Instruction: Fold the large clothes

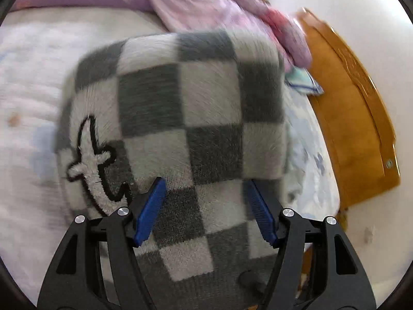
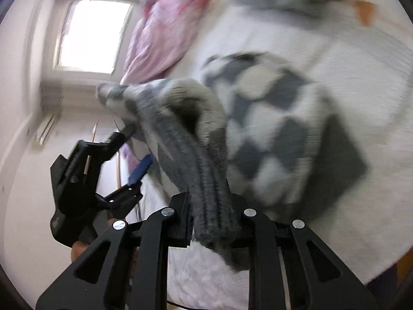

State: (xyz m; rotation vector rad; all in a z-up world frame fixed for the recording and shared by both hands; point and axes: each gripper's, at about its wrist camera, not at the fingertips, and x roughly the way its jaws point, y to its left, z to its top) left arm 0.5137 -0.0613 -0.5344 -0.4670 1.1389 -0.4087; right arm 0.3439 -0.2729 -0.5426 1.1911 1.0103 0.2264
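A grey-and-white checkered fleece garment (image 1: pixel 180 108) with a black-outlined white letter patch lies folded on the white bed sheet (image 1: pixel 28 77). My left gripper (image 1: pixel 205 206) is open, blue fingers (image 1: pixel 151 211) spread over the garment's near edge, nothing between them. In the right wrist view the garment (image 2: pixel 271 129) lies blurred on the bed, and my right gripper (image 2: pixel 211 222) is shut on its dark ribbed cuff or hem (image 2: pixel 206 186), lifted off the bed. The left gripper (image 2: pixel 136 155) shows there at the left, open, next to the lifted fabric.
A pink and purple quilt (image 1: pixel 206 2) is heaped at the bed's far side. An orange wooden bed frame (image 1: pixel 353 108) runs along the right edge by a white wall. A bright window (image 2: pixel 90 36) shows in the right wrist view.
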